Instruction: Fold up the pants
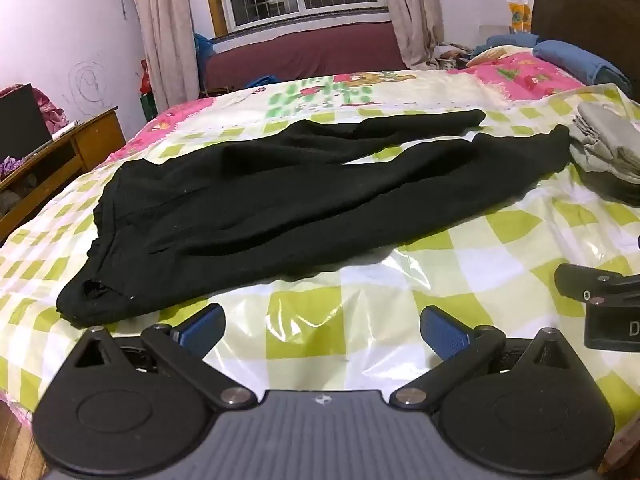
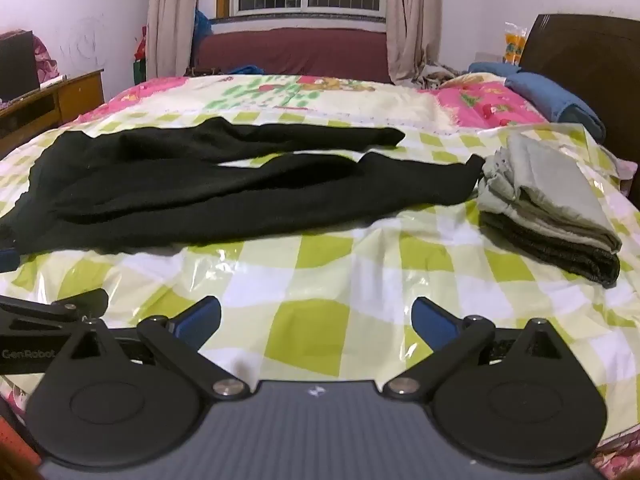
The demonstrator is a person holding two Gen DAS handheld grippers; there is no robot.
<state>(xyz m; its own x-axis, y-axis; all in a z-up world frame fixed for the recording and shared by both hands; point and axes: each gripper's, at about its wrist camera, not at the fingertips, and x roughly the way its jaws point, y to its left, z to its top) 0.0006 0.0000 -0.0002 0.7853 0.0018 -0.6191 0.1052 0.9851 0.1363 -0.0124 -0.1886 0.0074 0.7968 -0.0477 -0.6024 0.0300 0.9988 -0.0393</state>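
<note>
The black pants (image 1: 304,196) lay spread on the bed (image 1: 360,288), just beyond both tongs, their long axis running from the waistband at lower left of the left wrist view to the cuffs at upper right. The left tongs (image 1: 322,326) stood wide and empty nearest the waistband, while the right tongs (image 2: 316,320) (equally wide, holding nothing) faced the leg ends. A folded grey stack (image 2: 548,200) sat just beside the cuffs at right, possibly touching, and might crowd a fold.

Pants (image 2: 240,188) lie on bed (image 2: 320,280), folded clothes (image 2: 548,200) at right.
</note>
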